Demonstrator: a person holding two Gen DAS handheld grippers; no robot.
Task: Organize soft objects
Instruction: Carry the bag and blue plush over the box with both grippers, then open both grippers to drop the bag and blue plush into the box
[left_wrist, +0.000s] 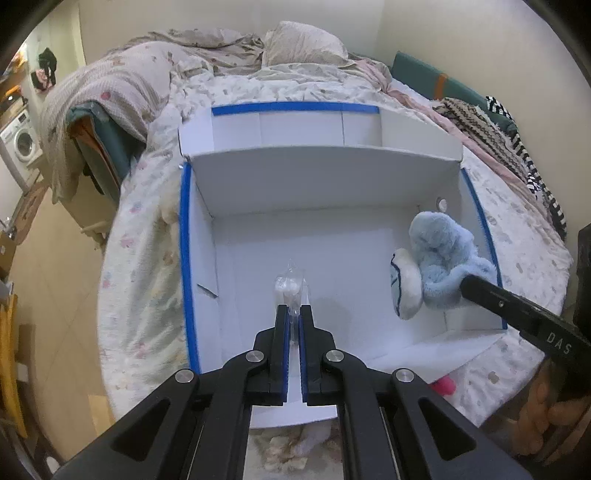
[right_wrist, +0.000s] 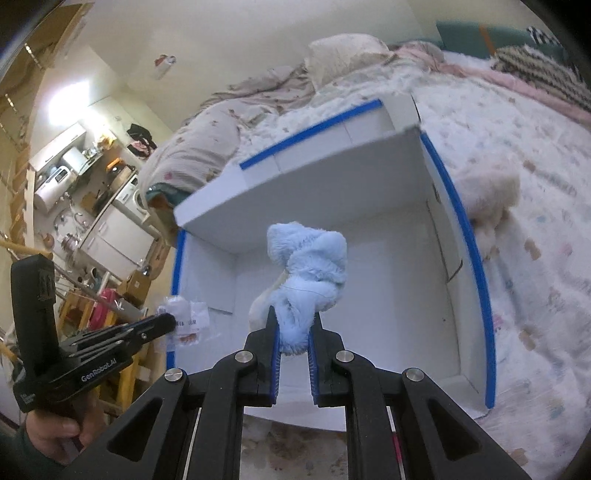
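Note:
A white box with blue-taped rims (left_wrist: 184, 236) (right_wrist: 469, 229) lies open on the bed. My left gripper (left_wrist: 294, 314) is shut on a clear plastic bag of white cotton balls (left_wrist: 290, 286) and holds it over the box floor; the bag also shows in the right wrist view (right_wrist: 184, 317). My right gripper (right_wrist: 293, 321) is shut on a light blue plush toy (right_wrist: 310, 273) with a white part, held above the box's right side (left_wrist: 443, 254).
A cream plush (right_wrist: 487, 195) lies on the bedspread just outside the box wall. Rumpled quilts and a pillow (left_wrist: 303, 44) lie at the head of the bed. Striped clothing (left_wrist: 517, 147) lies at the right. A pink object (left_wrist: 443, 386) lies by the box's near corner.

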